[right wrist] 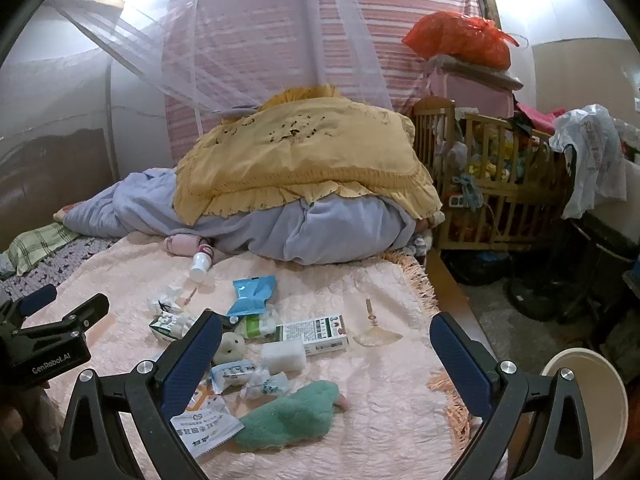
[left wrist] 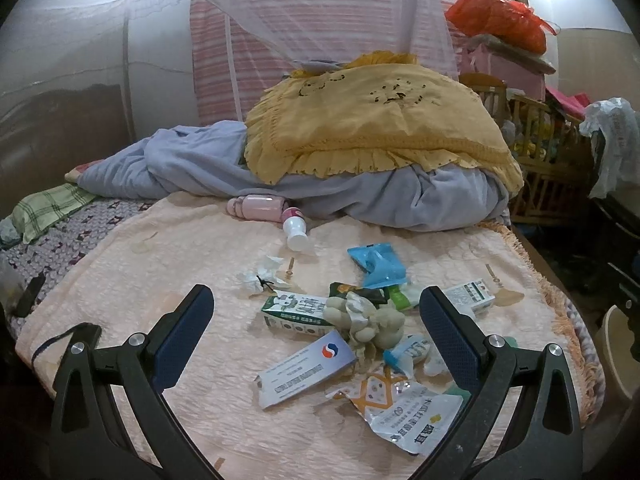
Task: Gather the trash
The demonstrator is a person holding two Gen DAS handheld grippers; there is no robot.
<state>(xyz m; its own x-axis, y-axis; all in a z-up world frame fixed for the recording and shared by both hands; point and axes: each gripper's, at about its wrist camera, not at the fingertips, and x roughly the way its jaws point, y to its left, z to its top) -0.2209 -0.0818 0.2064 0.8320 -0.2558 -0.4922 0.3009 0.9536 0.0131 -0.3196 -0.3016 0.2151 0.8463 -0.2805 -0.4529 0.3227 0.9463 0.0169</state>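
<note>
Trash lies scattered on a pink bedspread (left wrist: 160, 256): a green milk carton (left wrist: 292, 314), a white-blue flat box (left wrist: 306, 370), a torn foil packet (left wrist: 404, 408), a blue wrapper (left wrist: 378, 264), crumpled tissue (left wrist: 258, 276), a small white bottle (left wrist: 296, 230) and a medicine box (right wrist: 316, 334). My left gripper (left wrist: 316, 316) is open and empty, hovering above the pile. My right gripper (right wrist: 326, 342) is open and empty, above the medicine box and a white sponge (right wrist: 283, 355). The left gripper also shows in the right wrist view (right wrist: 64, 304).
A beige plush toy (left wrist: 368, 322) and a green plush (right wrist: 286, 414) lie among the trash. Yellow pillow (left wrist: 372, 120) and blue quilt (left wrist: 200, 164) fill the bed's far end. A wooden crib (right wrist: 492, 184) stands right. A white bin (right wrist: 592, 408) sits beside the bed.
</note>
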